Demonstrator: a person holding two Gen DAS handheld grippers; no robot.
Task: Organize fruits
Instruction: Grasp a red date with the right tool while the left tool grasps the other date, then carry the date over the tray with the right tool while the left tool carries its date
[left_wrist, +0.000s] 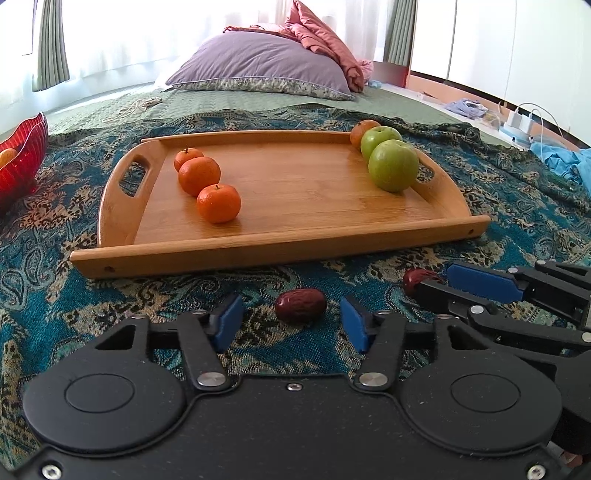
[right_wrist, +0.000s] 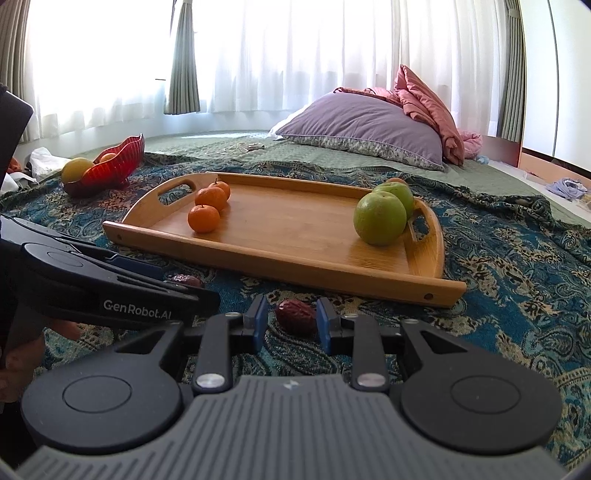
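My left gripper (left_wrist: 291, 322) hangs low over the patterned blanket (left_wrist: 110, 295), its blue pads apart on either side of a red date (left_wrist: 300, 305) that lies on the cloth; there is a clear gap between each pad and the fruit, so nothing is gripped yet. My right gripper (right_wrist: 289, 325) is closed in on a second date (right_wrist: 296, 312), blue pads pressing against its two sides, the date right at the blanket, just in front of the near rim of the tray. From the left camera I see that same right gripper (left_wrist: 428, 283) coming in from the right edge, the tip of its date (left_wrist: 415, 279) poking out past the fingers.

The wooden tray (left_wrist: 280, 243) sits on the blanket just beyond both dates. Along its left side three mandarins (left_wrist: 218, 203) stand in a row running away from me. Along its right side two green apples (left_wrist: 393, 165) sit one behind the other, with another mandarin (left_wrist: 360, 131) behind them at the far corner.

Off to the left a red bowl (right_wrist: 114, 166) rests on the blanket with a yellowish fruit (right_wrist: 77, 168) beside or against it and something orange inside. Further back on the bed lie a purple pillow (right_wrist: 364, 123) and a crumpled pink quilt (right_wrist: 428, 107)
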